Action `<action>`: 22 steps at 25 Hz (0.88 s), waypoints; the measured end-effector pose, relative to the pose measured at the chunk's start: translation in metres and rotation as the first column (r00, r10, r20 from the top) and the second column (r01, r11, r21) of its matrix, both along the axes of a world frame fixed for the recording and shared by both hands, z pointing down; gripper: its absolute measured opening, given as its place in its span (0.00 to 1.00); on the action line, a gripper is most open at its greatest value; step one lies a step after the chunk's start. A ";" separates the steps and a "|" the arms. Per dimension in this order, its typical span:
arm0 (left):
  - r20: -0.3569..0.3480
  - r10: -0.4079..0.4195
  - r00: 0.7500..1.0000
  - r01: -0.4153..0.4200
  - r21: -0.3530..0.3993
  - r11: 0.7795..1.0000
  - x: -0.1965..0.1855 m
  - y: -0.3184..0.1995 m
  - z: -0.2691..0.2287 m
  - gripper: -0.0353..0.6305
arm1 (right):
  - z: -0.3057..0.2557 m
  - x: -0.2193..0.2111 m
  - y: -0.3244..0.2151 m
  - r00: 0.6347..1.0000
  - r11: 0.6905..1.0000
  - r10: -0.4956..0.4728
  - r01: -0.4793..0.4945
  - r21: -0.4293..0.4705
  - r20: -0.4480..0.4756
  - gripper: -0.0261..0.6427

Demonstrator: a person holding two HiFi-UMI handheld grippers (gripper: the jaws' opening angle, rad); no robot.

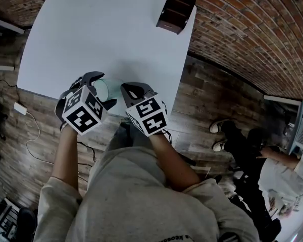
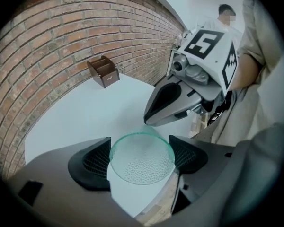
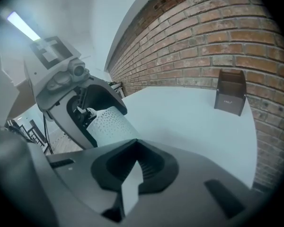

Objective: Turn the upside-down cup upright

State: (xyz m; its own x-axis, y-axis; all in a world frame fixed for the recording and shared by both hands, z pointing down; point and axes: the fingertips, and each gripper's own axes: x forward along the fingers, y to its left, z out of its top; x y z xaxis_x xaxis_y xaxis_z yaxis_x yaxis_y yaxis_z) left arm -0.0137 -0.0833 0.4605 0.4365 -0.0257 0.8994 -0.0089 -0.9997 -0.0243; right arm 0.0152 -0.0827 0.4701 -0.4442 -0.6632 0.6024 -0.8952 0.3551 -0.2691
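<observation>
My left gripper (image 2: pixel 141 159) is clamped on the cup (image 3: pixel 111 124), one ribbed pad on each side of its dotted, green-tinted glass wall. The cup is off the table (image 1: pixel 106 29) and tipped onto its side, with one round end facing back along my jaws. I can see through the glass to the white top, and nothing shows inside it. I cannot tell whether that end is the mouth or the base.

My right gripper (image 3: pixel 135 169) is clenched on nothing, its jaws pressed together. Its tip is just beside the cup on the right.

A dark wooden box (image 1: pixel 175 10) with open compartments stands at the table's far right corner, by the brick wall (image 1: pixel 232 29). I cannot make out what it holds.

The cup hangs over the near edge of the table, with plank floor (image 1: pixel 202 100) showing just under it. A broad stretch of white top lies between the cup and the box.
</observation>
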 end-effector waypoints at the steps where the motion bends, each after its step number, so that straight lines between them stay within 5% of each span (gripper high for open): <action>1: -0.004 0.000 1.000 0.000 0.002 1.000 0.001 0.000 -0.001 0.64 | 0.001 -0.001 0.000 1.000 1.000 0.004 -0.004 -0.002 0.006 0.05; 14: -0.038 0.018 0.999 -0.018 -0.004 1.000 0.013 0.003 -0.013 0.63 | 0.015 -0.004 -0.004 0.996 0.998 0.046 -0.044 -0.035 0.080 0.05; 22: 0.034 0.051 0.998 -0.052 0.014 0.999 0.011 0.000 -0.002 0.63 | 0.018 -0.001 -0.007 0.993 0.997 0.071 -0.068 -0.032 0.098 0.05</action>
State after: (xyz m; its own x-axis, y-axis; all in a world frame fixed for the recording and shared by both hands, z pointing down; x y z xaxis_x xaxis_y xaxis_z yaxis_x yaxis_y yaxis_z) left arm -0.0029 -0.0829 0.4582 0.4069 -0.0172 0.9133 0.0437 -0.9983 -0.0383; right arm 0.0147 -0.0894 0.4881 -0.4561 -0.6774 0.5771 -0.8859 0.2838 -0.3670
